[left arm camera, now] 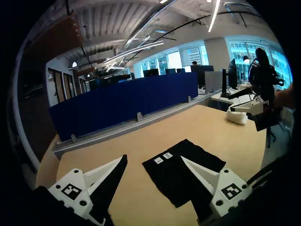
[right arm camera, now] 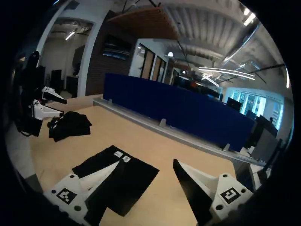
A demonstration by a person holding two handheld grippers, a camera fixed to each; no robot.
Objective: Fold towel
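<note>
Black towel [left arm camera: 169, 177] lying flat, labels up, on the table [left arm camera: 210, 128] at 6 o'clock in the left gripper view, with left gripper [left arm camera: 153, 157] and right gripper [right arm camera: 148, 162] both released and empty above it, jaws spread, probably to take an edge for folding.

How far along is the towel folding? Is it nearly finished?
It looks nearly done. The black towel lies flat on the table as a neat rectangle, seemingly already folded. Nothing is in hand: the left tool and right tool both hover open above it. Possibly left to do are a crumpled black cloth and a white cloth farther off, both unfolded.
</note>
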